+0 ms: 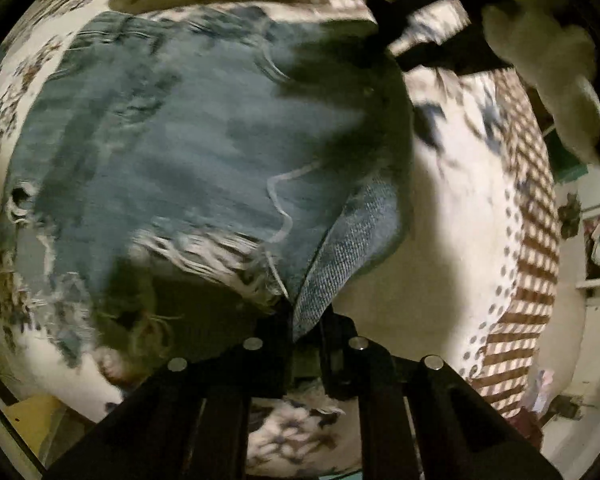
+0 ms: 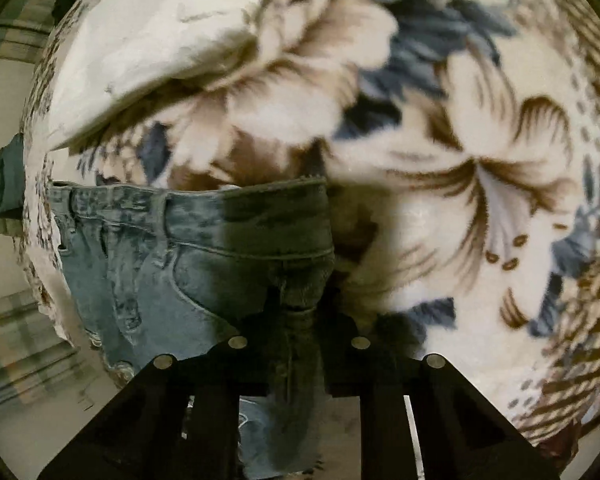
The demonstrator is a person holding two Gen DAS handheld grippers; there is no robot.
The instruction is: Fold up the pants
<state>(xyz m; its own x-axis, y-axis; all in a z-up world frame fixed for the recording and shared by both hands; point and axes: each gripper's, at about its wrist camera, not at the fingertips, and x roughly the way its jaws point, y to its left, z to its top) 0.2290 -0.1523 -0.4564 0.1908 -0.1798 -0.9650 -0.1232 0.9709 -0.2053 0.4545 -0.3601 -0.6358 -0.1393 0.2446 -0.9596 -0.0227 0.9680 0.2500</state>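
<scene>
Blue ripped denim pants (image 1: 188, 152) lie spread on a floral blanket. In the left wrist view my left gripper (image 1: 306, 320) is shut on a folded-up edge of the denim beside a frayed rip. In the right wrist view the pants (image 2: 152, 264) show their waistband, belt loops and a pocket. My right gripper (image 2: 300, 320) is shut on the denim just below the waistband's right end. The other gripper and a gloved hand (image 1: 540, 40) show at the top right of the left wrist view.
The cream blanket with brown and blue flowers (image 2: 440, 140) covers the bed, with a checked border (image 1: 532, 240) at its right side. A pillow (image 2: 148, 40) lies beyond the waistband. Plaid flooring (image 2: 20, 352) shows past the bed's left edge.
</scene>
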